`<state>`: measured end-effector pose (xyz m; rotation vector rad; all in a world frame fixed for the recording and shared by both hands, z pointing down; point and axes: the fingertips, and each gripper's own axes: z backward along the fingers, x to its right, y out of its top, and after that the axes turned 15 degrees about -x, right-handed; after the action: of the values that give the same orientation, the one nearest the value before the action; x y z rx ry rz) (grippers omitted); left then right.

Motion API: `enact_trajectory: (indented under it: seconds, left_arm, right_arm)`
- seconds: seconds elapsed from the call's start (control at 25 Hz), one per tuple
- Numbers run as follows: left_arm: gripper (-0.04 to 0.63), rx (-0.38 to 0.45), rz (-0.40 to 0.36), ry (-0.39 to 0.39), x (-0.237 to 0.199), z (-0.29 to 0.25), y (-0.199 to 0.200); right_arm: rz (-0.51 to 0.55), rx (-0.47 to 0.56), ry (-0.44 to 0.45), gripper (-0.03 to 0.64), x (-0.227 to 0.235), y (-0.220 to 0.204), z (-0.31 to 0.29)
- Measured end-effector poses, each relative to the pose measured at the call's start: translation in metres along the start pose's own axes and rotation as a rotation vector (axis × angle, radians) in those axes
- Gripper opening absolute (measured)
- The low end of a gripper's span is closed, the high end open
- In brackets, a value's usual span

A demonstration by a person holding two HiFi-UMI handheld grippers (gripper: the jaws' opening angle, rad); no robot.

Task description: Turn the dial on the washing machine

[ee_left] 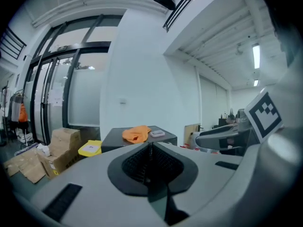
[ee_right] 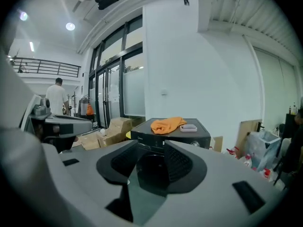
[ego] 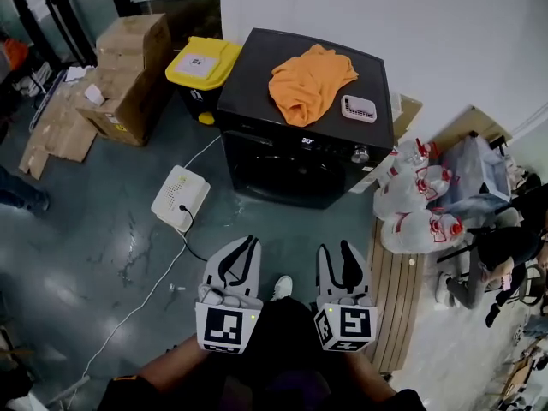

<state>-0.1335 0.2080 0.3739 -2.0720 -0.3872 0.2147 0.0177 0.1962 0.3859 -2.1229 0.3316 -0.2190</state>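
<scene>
The black washing machine (ego: 300,135) stands against the white wall, well ahead of both grippers. Its silver dial (ego: 360,154) sits at the right end of the front panel and also shows small in the right gripper view (ee_right: 192,144). An orange cloth (ego: 308,80) and a small white tray (ego: 359,107) lie on its lid. My left gripper (ego: 247,241) is held low at the left, shut, nothing in it. My right gripper (ego: 335,248) hangs beside it, open with an empty gap (ee_right: 150,145). Through that gap the machine's door shows. Neither gripper touches the machine.
A yellow-lidded bin (ego: 203,62) and cardboard boxes (ego: 128,75) stand left of the machine. A white box (ego: 180,197) with a cable lies on the floor. Tied plastic bags (ego: 419,204), a wooden board (ego: 396,289) and a seated person (ego: 497,264) are at the right.
</scene>
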Motion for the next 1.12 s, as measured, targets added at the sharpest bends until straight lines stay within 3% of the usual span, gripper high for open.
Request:
enact_trajectory:
  seconds: [0.08, 0.12, 0.24, 0.36, 0.88, 1.12]
  left_arm:
    - [0.015, 0.016, -0.008, 0.020, 0.007, -0.014, 0.013]
    - [0.047, 0.017, -0.010, 0.029, 0.011, -0.022, 0.018]
    - [0.221, -0.005, 0.002, 0.041, 0.023, -0.044, 0.028]
    - [0.281, -0.002, -0.004, 0.055, 0.034, -0.058, 0.037]
    - [0.301, -0.058, -0.018, 0.084, 0.059, -0.091, 0.039]
    - [0.301, -0.070, -0.023, 0.052, 0.059, -0.117, 0.039]
  right_arm:
    - [0.004, 0.001, 0.011, 0.209, 0.017, 0.004, -0.006]
    - [0.008, 0.001, 0.016, 0.226, 0.025, 0.007, -0.009]
    - [0.019, 0.003, 0.012, 0.289, 0.050, 0.012, -0.017]
    - [0.030, 0.006, -0.003, 0.319, 0.074, 0.015, -0.021]
    - [0.057, -0.029, -0.074, 0.341, 0.133, 0.001, -0.045]
    - [0.059, -0.061, -0.115, 0.341, 0.148, -0.002, -0.066]
